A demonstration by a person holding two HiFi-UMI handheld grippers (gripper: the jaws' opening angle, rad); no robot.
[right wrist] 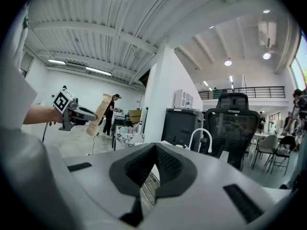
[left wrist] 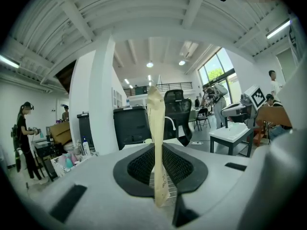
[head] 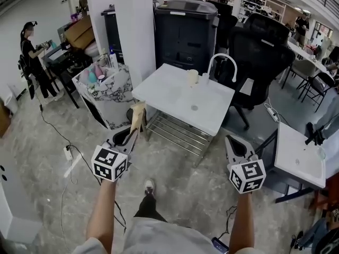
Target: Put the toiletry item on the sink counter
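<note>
My left gripper [head: 132, 134] is shut on a flat tan toiletry packet [head: 138, 115] that stands upright out of its jaws, just short of the near left corner of the white sink counter [head: 169, 91]. In the left gripper view the packet [left wrist: 156, 128] is pinched between the black pads [left wrist: 139, 166]. In the right gripper view the same packet [right wrist: 97, 114] shows far left. My right gripper [head: 231, 139] hangs below the counter's right corner, shut on nothing. The counter carries a curved white faucet [head: 222, 62] and a small cup [head: 193, 76].
A wire shelf [head: 175, 131] sits under the counter. A patterned bin of bottles [head: 103, 86] stands left of it by a white pillar [head: 132, 25]. Behind are a black cabinet [head: 185, 33] and office chair [head: 259, 62]. Another white sink table [head: 299, 152] stands right. A person [head: 32, 57] works far left.
</note>
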